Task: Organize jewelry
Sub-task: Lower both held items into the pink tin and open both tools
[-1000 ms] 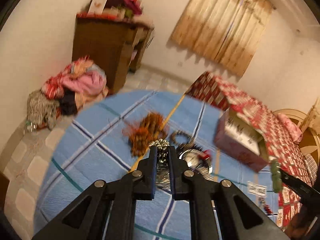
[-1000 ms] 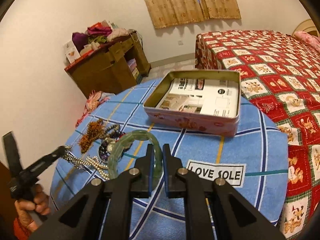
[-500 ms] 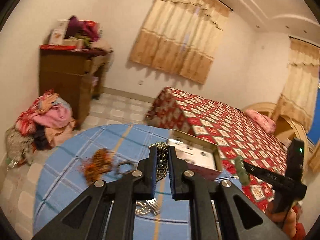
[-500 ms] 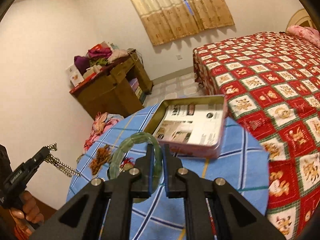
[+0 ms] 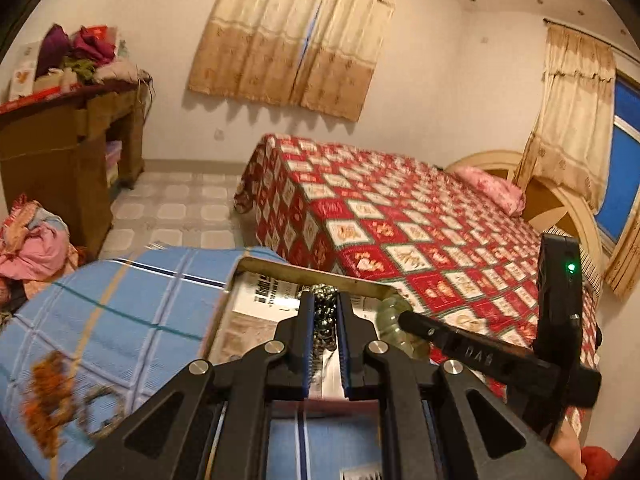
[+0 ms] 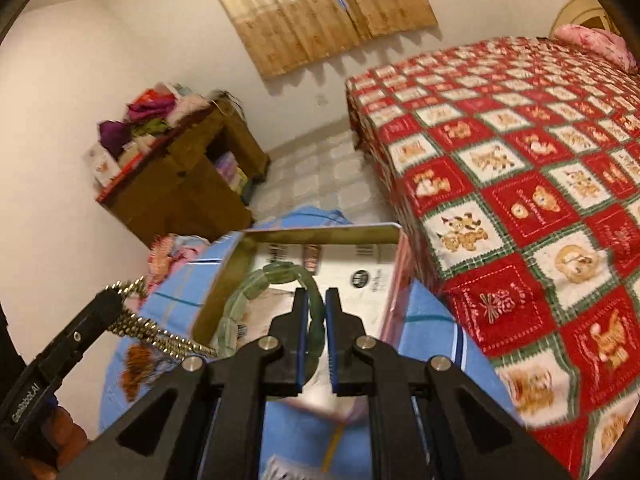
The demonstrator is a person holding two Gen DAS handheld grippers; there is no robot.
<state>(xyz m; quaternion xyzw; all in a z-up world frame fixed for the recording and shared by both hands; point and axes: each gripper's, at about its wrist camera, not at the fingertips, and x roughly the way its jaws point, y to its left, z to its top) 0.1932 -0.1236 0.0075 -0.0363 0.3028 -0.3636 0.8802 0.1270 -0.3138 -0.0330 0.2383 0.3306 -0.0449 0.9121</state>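
two tongs clamped | left tongs (image 5: 323, 312): beaded metal chain (image 5: 325, 316) | right tongs (image 6: 316, 312): green stone bangle (image 6: 276, 276)

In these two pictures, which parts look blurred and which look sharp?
Left wrist view: the orange beads on the blue tablecloth are smeared, while the left gripper is sharp. Right wrist view: the tin box and tablecloth are blurred near the bottom, while the right gripper and the green bangle are clearer.

White walls, a beige curtain (image 5: 296, 36), tiled floor (image 5: 180, 212), a red patchwork-covered bed (image 6: 520, 152), a cluttered wooden cabinet (image 5: 68, 152).
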